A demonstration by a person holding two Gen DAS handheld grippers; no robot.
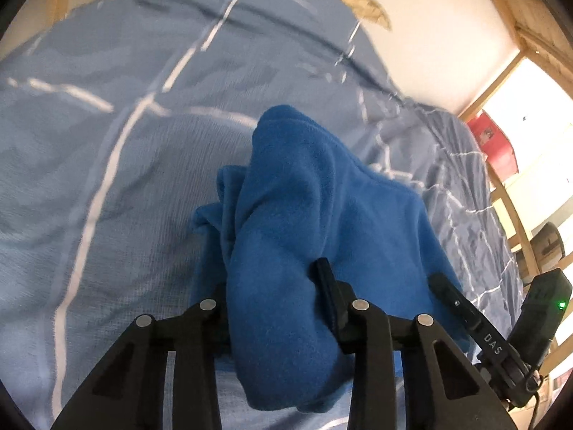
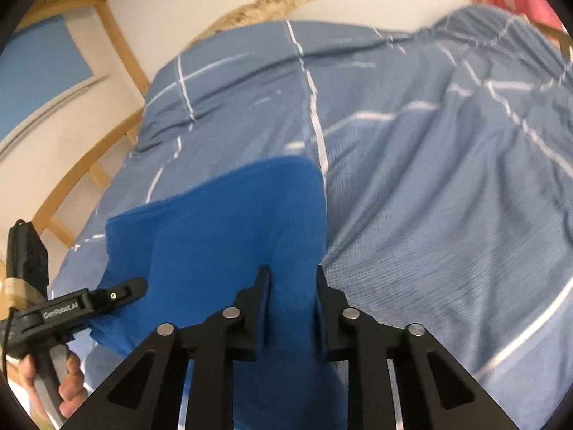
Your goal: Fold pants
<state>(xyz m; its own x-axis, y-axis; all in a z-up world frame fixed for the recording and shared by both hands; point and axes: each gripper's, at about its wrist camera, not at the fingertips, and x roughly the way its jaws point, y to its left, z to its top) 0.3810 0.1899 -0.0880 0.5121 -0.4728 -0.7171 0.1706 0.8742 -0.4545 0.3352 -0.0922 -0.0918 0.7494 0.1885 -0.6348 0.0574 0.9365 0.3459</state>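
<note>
Where wall [image 2: 200,0] meets wooden frame [image 2: 118,41], checked bedspread [image 2: 429,179].

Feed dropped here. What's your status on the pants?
Left gripper and right gripper both clamped on the blue pants. Pants bunched, lifted off the bedspread. Nothing in the way.

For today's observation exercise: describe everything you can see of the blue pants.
The pants are bright blue, of soft fleece-like cloth, bunched in thick folds rather than flat. They lie on a paler blue bedcover with white lines. The left tool pinches one bunched part; the right tool is closed on another part. Waistband and leg ends cannot be told apart.
</note>
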